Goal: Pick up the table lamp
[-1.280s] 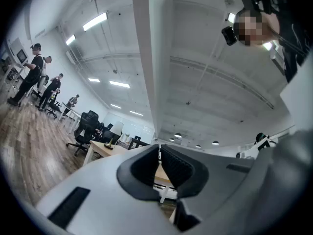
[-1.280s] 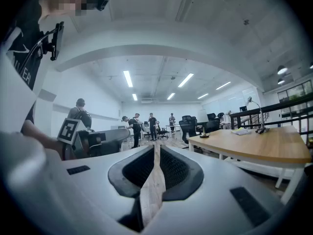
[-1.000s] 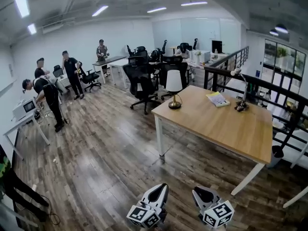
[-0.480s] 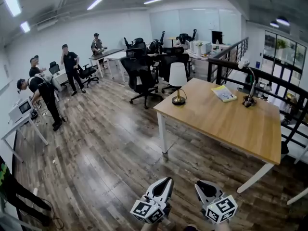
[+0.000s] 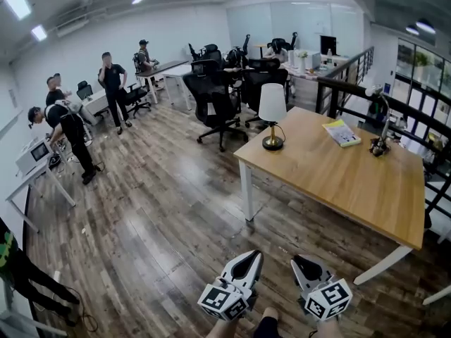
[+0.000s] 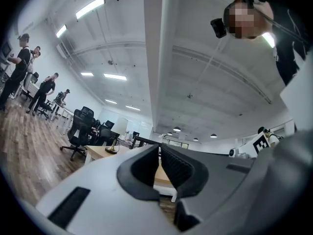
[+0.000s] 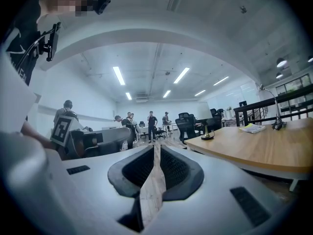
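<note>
Table lamp point(image 5: 272, 118) upright on the near-left corner of the wooden table point(image 5: 352, 189): white shade over a thin brass stem and round base, long axis vertical. Well apart from both tools, far ahead across open wood floor point(image 5: 162, 210), roughly on the line between them.

Left tool point(image 5: 251, 255) and right tool point(image 5: 299, 261) side by side at the near edge of the head view, both about level, tips angled slightly toward each other. Jaws of each pressed together, nothing between them. Neither hand clearly nearer to the lamp; neither within reach.

Judged as the approach stage: distance to close first, then jaws to spread, then a sideways take on the slim stem below the shade. Yellow book point(image 5: 342, 132) and desk lamp point(image 5: 380, 125) farther right on the table, apart from the table lamp.
</note>
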`<control>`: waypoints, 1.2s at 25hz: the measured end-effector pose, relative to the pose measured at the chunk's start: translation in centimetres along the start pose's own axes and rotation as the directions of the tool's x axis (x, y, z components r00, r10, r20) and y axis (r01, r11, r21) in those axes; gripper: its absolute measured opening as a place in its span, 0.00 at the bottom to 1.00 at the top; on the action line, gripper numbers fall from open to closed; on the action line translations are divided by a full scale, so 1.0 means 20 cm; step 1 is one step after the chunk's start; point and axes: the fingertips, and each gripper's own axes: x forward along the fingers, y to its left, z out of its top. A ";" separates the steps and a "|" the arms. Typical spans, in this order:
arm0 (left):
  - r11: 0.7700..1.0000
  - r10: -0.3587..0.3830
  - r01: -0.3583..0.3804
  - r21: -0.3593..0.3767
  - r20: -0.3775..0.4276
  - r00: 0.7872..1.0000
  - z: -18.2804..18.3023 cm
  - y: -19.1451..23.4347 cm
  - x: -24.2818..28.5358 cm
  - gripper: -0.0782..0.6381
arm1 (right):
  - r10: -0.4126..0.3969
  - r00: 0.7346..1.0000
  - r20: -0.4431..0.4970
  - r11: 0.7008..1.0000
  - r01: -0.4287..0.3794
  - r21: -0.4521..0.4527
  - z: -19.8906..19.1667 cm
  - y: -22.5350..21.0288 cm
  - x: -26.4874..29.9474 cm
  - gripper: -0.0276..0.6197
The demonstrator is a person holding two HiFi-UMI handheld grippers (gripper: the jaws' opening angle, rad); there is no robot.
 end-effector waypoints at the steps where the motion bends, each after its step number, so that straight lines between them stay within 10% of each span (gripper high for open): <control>1: 1.000 0.001 -0.001 0.004 0.002 1.000 0.01 0.03 0.03 0.13 | 0.004 1.000 0.002 1.000 -0.004 0.002 0.01 -0.03 0.04 0.13; 30: 0.990 0.132 -0.130 -0.057 0.038 0.990 0.04 0.82 0.76 0.13 | 0.101 0.993 -0.056 0.995 -0.099 0.033 0.11 -0.64 0.91 0.13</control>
